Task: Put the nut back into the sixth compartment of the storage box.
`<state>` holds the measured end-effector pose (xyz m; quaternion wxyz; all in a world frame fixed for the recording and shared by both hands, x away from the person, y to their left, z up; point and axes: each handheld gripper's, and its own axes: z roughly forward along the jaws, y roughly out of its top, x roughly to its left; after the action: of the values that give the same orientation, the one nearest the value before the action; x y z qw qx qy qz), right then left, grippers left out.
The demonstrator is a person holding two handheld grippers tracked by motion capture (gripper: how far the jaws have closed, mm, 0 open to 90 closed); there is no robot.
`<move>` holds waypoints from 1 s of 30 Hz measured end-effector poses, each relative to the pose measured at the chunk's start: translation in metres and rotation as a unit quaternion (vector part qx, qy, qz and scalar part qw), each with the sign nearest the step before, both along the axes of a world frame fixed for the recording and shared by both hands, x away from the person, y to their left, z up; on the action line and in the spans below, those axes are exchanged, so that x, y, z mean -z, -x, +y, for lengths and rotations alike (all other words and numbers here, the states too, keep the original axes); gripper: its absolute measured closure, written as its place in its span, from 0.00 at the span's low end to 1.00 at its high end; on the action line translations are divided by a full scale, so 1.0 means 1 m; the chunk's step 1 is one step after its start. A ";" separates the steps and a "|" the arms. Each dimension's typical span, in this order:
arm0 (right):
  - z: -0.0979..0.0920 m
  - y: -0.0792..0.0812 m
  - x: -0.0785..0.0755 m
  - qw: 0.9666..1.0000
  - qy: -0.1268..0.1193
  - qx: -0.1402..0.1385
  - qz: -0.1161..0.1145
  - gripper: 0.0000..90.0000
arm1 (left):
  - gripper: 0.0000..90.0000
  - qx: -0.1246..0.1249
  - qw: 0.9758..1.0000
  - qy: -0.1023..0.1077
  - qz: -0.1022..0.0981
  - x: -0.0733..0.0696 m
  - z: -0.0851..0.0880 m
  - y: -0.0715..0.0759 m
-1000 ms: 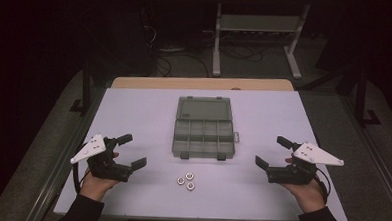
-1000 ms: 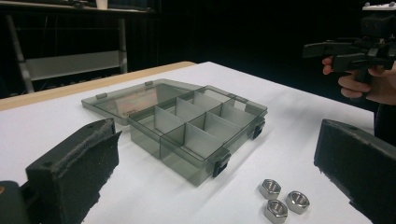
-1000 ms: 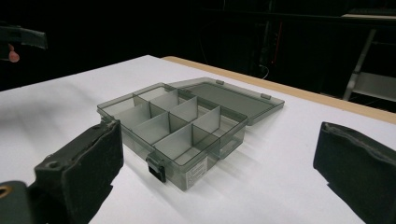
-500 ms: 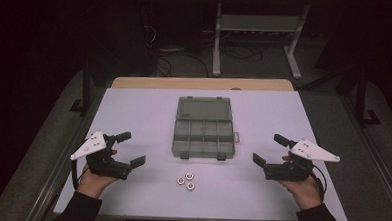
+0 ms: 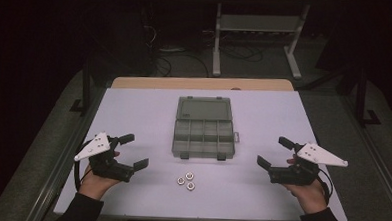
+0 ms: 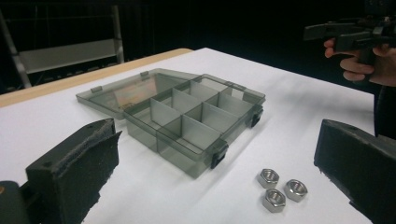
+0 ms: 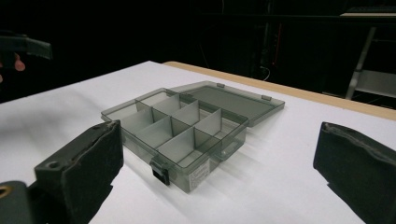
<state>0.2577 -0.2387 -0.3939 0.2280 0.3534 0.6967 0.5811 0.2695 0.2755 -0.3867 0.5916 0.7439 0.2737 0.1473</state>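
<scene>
While both grippers hover low over the near corners of the white table (image 5: 134, 108), little has changed over the last second. The right gripper (image 5: 274, 157) has drifted slightly toward the near edge and settled, and the left gripper (image 5: 133, 150) sits almost where it was, so I judge that the work proper has not yet begun.

Each gripper's jaws stand wide apart and hold nothing. The left gripper view looks between its own two black pads at the table's middle, and the right gripper view does the same from the other side.

Three steel hex nuts (image 5: 185, 181) lie in a tight cluster on the bare table, near its front edge and roughly midway between the two grippers, slightly closer to the left one. In the left gripper view the nuts (image 6: 278, 187) lie just beyond the right-hand pad.

Just beyond the nuts, at the table's centre, sits the grey translucent compartment box (image 5: 203, 138). Its lid (image 5: 204, 110) is folded flat toward the far side and its compartments look empty.

Judging from this layout, the nuts are to go into the box. The left gripper seems better placed for the first pick, as it needs only a short reach rightward.
</scene>
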 end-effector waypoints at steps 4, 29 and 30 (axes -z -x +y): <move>0.003 -0.001 -0.001 1.000 -0.004 -0.007 0.005 0.01 | 0.00 0.006 1.000 0.002 0.002 -0.003 -0.004 -0.001; 0.014 -0.006 0.001 1.000 0.010 -0.022 0.001 0.01 | 0.00 0.080 0.996 -0.018 0.026 0.000 -0.047 -0.020; 0.014 -0.006 0.001 1.000 0.010 -0.022 0.001 0.01 | 0.00 0.080 0.996 -0.018 0.026 0.000 -0.047 -0.020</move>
<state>0.2632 -0.2251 -0.3945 0.2175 0.3362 0.7106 0.5785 0.2899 0.2284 -0.3867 0.5806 0.7777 0.2257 0.0848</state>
